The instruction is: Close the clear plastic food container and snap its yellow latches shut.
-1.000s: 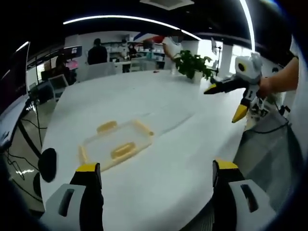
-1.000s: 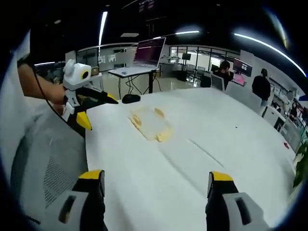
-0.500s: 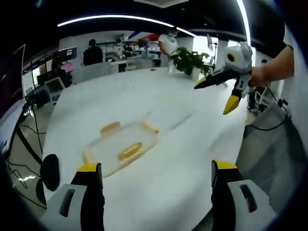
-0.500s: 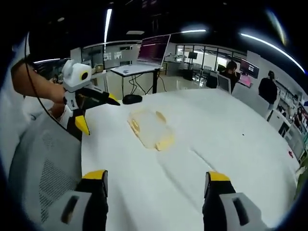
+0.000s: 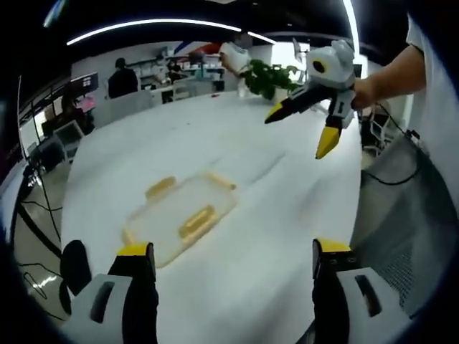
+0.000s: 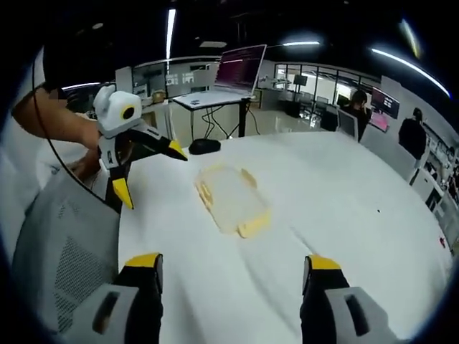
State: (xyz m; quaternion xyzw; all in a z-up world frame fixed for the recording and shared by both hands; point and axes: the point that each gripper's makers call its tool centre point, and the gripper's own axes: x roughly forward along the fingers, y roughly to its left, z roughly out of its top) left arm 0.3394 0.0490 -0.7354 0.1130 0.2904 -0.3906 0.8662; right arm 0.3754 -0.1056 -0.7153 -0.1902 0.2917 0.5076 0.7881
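Both hand-held grippers (image 5: 233,251) (image 6: 233,261) released | container (image 5: 179,218) on white table (image 5: 272,215) | office bkgd

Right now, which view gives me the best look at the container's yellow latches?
The left gripper view: the container lies close ahead of the open left gripper, with its latches spread out around the rim. In the right gripper view it sits farther off and smaller.
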